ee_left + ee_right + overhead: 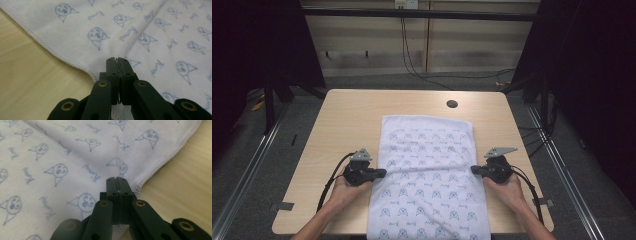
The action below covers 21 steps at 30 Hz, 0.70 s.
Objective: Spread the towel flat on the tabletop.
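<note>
A white towel [427, 160] printed with small blue faces lies lengthwise on the wooden table [347, 120], its near end hanging over the front edge. My left gripper [383, 173] is at the towel's left edge, about halfway along. In the left gripper view, that gripper [117, 59] is shut with the towel's [150, 30] stitched hem pinched between the jaws. My right gripper [473, 170] is at the right edge, opposite. In the right gripper view, it [116, 178] is shut on the towel's [62, 157] hem. A slight crease runs across the cloth between them.
A round cable hole [452, 104] sits in the table beyond the towel's far end. Bare wood lies on both sides of the towel [25, 75] [185, 182]. Cables trail from both grippers toward the front edge. Metal rails flank the table.
</note>
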Each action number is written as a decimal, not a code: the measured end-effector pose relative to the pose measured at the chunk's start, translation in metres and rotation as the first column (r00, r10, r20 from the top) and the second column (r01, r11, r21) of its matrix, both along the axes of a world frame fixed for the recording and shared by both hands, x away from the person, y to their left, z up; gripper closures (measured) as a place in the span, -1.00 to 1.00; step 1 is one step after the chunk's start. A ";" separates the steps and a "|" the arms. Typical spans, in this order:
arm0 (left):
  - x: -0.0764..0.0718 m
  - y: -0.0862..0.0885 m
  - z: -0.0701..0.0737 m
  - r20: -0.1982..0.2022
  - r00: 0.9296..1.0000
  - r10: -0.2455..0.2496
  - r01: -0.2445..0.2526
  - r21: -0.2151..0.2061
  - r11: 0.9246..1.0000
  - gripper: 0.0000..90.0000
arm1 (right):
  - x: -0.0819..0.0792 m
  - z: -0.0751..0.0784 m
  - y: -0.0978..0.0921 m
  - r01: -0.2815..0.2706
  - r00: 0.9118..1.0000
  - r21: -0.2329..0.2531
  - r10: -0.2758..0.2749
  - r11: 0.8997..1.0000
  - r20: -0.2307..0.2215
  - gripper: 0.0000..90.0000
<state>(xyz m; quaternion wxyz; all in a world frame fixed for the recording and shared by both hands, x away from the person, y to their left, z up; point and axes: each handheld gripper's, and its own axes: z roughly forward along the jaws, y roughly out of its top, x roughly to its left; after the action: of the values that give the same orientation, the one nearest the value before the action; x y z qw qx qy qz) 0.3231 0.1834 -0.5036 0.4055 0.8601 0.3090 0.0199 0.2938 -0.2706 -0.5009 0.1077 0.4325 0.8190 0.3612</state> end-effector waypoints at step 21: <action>-0.076 0.013 0.007 -0.146 0.974 -0.174 0.174 -0.015 0.985 0.96 | -0.095 0.009 0.002 -0.158 0.983 0.006 0.158 0.987 -0.093 1.00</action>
<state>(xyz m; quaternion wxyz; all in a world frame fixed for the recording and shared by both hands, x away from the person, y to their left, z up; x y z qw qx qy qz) 0.2474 0.1961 -0.4971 0.3829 0.8825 0.2614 -0.0792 0.1989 -0.2688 -0.4924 0.0406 0.3826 0.8551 0.3475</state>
